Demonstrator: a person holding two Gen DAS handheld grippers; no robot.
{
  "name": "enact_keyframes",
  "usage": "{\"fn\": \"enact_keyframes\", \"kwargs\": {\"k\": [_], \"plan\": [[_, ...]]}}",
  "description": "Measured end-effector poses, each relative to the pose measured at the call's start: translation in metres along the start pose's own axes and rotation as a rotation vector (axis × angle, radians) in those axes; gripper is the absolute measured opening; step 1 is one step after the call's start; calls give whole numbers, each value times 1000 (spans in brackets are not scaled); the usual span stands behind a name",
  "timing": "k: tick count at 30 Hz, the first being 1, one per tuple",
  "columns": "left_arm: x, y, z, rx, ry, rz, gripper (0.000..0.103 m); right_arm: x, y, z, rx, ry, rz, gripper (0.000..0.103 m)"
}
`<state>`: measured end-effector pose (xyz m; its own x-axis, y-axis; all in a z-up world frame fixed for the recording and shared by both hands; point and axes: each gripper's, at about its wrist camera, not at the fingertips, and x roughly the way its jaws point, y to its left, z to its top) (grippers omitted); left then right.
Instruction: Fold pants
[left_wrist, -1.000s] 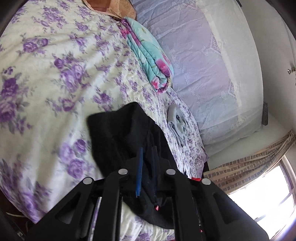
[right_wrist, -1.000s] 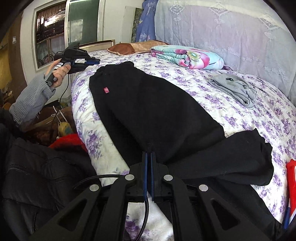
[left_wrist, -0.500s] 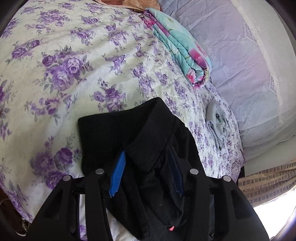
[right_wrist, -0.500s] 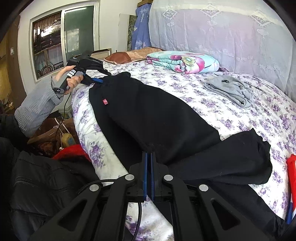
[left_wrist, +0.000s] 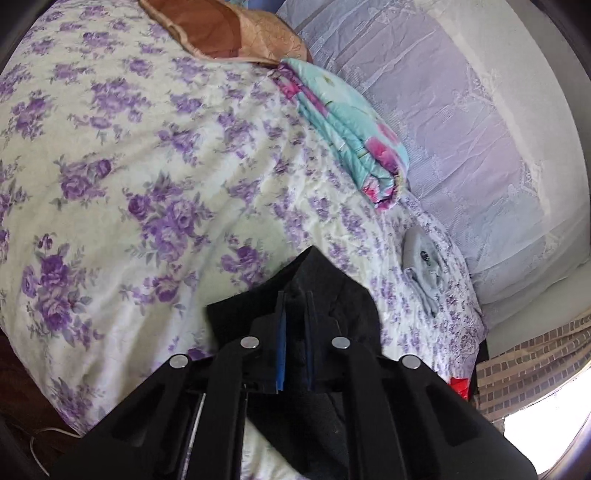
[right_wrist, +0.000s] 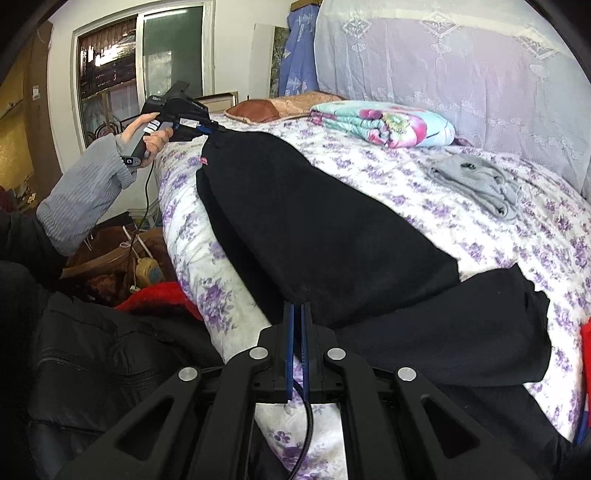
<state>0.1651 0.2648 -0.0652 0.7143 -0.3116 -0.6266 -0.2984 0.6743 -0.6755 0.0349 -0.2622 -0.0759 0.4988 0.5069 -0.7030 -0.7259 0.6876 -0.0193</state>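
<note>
We see both grippers, left (left_wrist: 294, 295) and right (right_wrist: 297, 306), clamped on the black pants (right_wrist: 317, 221); its small red label (right_wrist: 203, 160) near the bed's (right_wrist: 480, 236) left edge is unreadable.

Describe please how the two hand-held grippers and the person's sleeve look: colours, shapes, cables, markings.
Both grippers are black plastic frames with triangular cut-outs, round silver bolts and blue pads on the two fingers: the left gripper and the right gripper. A thin black cable runs under the right one. The left gripper's handle carries a white label. The sleeve is grey-blue ribbed knit.
</note>
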Motion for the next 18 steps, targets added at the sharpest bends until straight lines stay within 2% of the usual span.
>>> {"fn": "enact_keyframes", "kwargs": {"k": [2,3,6,8,10,11,12,13,15,18], "plan": [[21,16,-6,-10,45,27,8,14,2,-8,12,38,9,4],[25,22,-8,-22,44,17,8,18,2,-12,20,44,9,4],[14,30,-10,-78,24,-49,12,19,1,-13,40,42,22,4],[-6,26,-13,-91,-29,-40,13,20,2,-15,37,44,19,4],[-33,10,-21,-26,-132,26,13,23,1,-18,48,47,21,4],[-44,-2,-28,23,-163,30,13,24,-1,-19,58,47,25,4],[-49,-15,-35,66,-158,9,13,25,-2,-20,67,45,29,4],[-49,-29,-44,112,-121,-29,13,26,-4,-21,73,44,32,4],[-33,-67,-69,232,-1,-117,14,27,-4,-23,84,43,30,4],[5,-121,-122,429,159,-193,27,28,-4,-24,105,40,25,5]]}}
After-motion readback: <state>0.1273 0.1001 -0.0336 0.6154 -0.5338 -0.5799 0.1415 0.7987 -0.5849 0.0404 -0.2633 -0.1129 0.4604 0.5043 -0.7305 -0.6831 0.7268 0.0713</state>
